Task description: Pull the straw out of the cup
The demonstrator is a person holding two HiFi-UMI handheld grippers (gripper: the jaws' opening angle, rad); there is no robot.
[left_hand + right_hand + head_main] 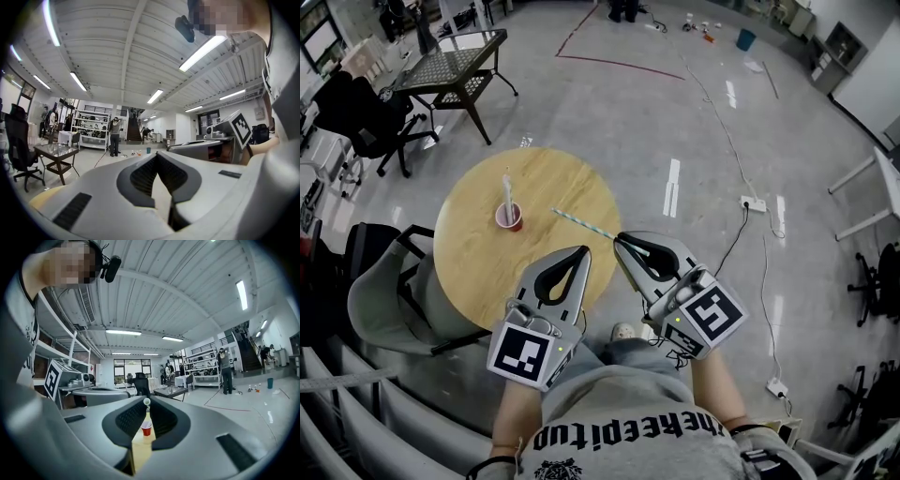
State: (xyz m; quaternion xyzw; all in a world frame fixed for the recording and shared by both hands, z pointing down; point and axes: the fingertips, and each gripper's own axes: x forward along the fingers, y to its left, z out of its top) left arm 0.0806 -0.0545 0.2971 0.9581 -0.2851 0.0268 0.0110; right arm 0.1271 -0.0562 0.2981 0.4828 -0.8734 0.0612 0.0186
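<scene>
A small red cup (509, 218) stands on the round wooden table (469, 253), left of its middle, with a white straw (506, 190) upright in it. My right gripper (619, 242) hangs over the table's right edge, shut on one end of a thin striped straw (581, 223) that points back towards the cup, clear of it. In the right gripper view that striped straw (146, 401) shows end-on between the closed jaw tips, with the red cup (146, 429) beyond it. My left gripper (584, 251) hovers at the table's near edge, jaws together, nothing held. The left gripper (157, 155) faces the room.
A grey chair (384, 300) is tucked in at the table's left. A black mesh table (455, 64) and an office chair (366, 117) stand further back left. A power strip (754, 203) with cables lies on the floor to the right. People stand far across the hall.
</scene>
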